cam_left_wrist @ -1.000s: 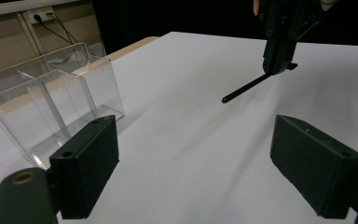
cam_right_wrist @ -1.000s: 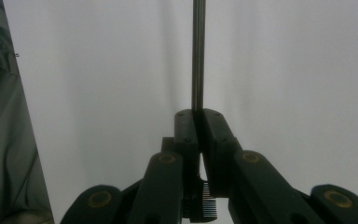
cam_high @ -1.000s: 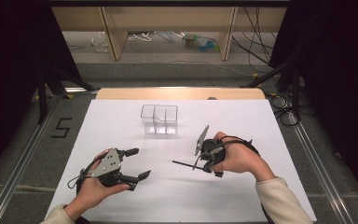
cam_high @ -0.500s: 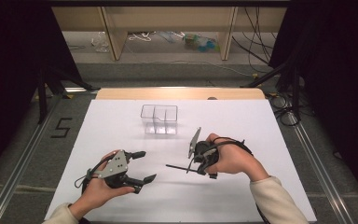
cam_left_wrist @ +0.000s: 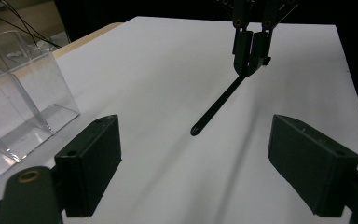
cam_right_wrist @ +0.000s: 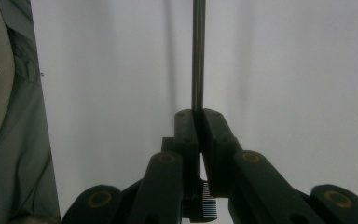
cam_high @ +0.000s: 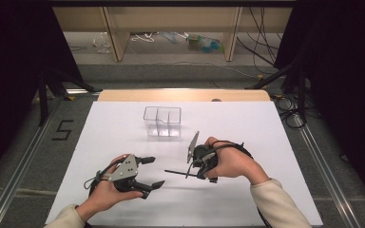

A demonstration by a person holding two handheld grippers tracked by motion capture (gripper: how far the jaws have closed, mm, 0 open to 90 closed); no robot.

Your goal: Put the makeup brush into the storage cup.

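Your high view is evenly lit from above: the white rectangular table sheet (cam_high: 247,128) reads bright w/o glare, surroundings fall to near black. Soft shadows sit under both hands. In your left gripper view the clear plastic divided box (cam_left_wrist: 14,88) catches faint reflections. Your right gripper view is dim, greyish, near parts soft.

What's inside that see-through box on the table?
The clear divided box looks empty: through its walls only the white table shows. In the left gripper view its near compartments also hold nothing.
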